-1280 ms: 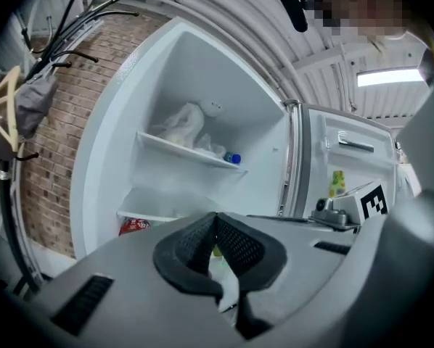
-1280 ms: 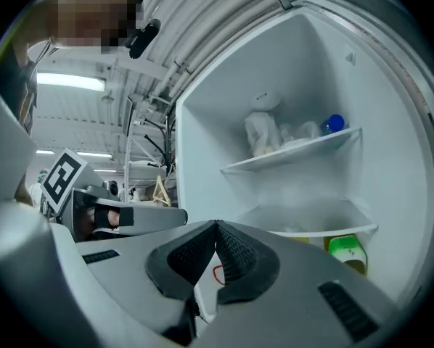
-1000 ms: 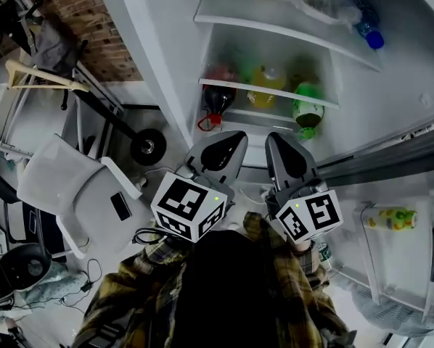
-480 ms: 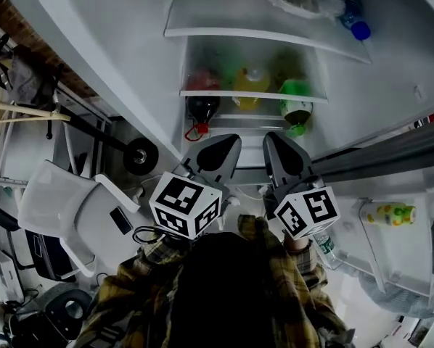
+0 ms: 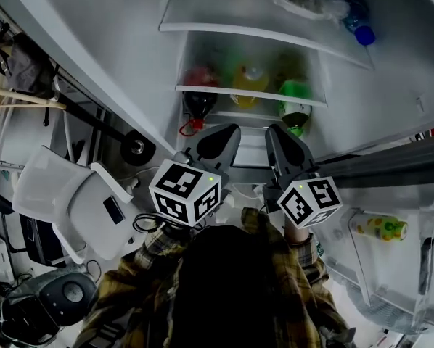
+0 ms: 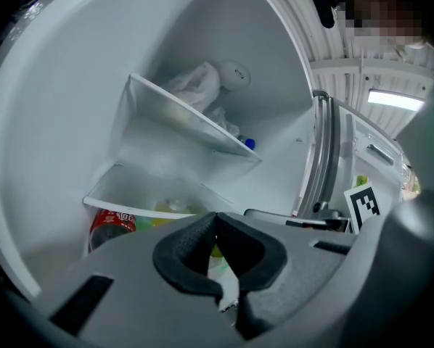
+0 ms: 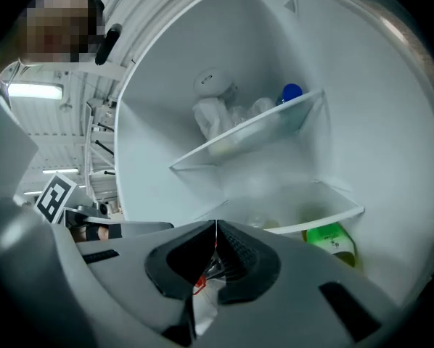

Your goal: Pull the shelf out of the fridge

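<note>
The fridge stands open in front of me. An upper white shelf carries plastic bags and a blue-capped bottle. A lower glass shelf has a red-labelled dark bottle, a yellow bottle and a green bottle under it. My left gripper and right gripper hang side by side just short of the lower shelf, touching nothing. Both are shut and empty. The left gripper faces the lower shelf. The right gripper faces the same shelf.
The open fridge door reaches out at the right, and a yellow-green bottle stands in its rack. A white chair stands at the left beside the fridge wall. Cables and appliances lie on the floor at the lower left.
The head view has shifted, so the fridge sits a little more to the left and closer. Both grippers stay shut, side by side, slightly nearer the lower shelf.
</note>
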`<action>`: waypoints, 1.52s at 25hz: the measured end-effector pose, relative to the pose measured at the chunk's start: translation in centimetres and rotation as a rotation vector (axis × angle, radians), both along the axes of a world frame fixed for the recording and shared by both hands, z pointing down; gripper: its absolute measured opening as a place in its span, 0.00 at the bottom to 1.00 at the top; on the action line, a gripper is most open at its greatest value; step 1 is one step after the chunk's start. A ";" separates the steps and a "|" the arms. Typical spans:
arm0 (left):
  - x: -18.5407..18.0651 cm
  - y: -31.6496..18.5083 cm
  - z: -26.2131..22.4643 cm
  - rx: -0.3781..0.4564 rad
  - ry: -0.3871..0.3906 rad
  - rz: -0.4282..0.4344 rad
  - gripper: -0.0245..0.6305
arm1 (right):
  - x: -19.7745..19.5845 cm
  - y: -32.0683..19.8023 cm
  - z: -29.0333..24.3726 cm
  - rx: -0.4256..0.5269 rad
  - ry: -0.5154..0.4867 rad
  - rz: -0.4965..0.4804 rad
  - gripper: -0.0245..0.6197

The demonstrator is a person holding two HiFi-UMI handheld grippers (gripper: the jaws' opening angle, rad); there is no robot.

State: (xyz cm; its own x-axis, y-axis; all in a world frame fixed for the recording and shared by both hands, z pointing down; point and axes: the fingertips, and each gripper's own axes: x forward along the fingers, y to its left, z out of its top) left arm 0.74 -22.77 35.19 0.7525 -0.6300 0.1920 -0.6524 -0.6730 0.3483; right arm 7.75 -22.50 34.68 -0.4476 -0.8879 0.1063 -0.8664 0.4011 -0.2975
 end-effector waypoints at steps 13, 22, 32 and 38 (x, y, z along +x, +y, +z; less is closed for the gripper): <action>-0.2 -1.7 0.7 -0.032 0.035 -0.040 0.05 | 0.1 -1.9 1.2 -0.042 -0.053 -0.062 0.07; 0.3 -2.9 1.5 -0.090 0.068 -0.017 0.26 | 0.7 -2.7 2.1 -0.106 -0.156 -0.079 0.25; 1.1 -4.3 3.1 -0.171 0.123 -0.012 0.34 | 2.1 -4.1 3.8 -0.200 -0.329 -0.067 0.27; 1.9 -5.5 5.0 -0.260 0.166 -0.019 0.34 | 2.9 -6.0 4.9 -0.249 -0.501 -0.061 0.27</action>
State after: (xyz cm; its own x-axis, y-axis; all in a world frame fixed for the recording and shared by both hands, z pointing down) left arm 2.66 -28.25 40.20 0.7755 -0.5904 0.2237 -0.5838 -0.5357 0.6101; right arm 10.62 -28.48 39.61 -0.5470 -0.8342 0.0706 -0.5723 0.3111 -0.7587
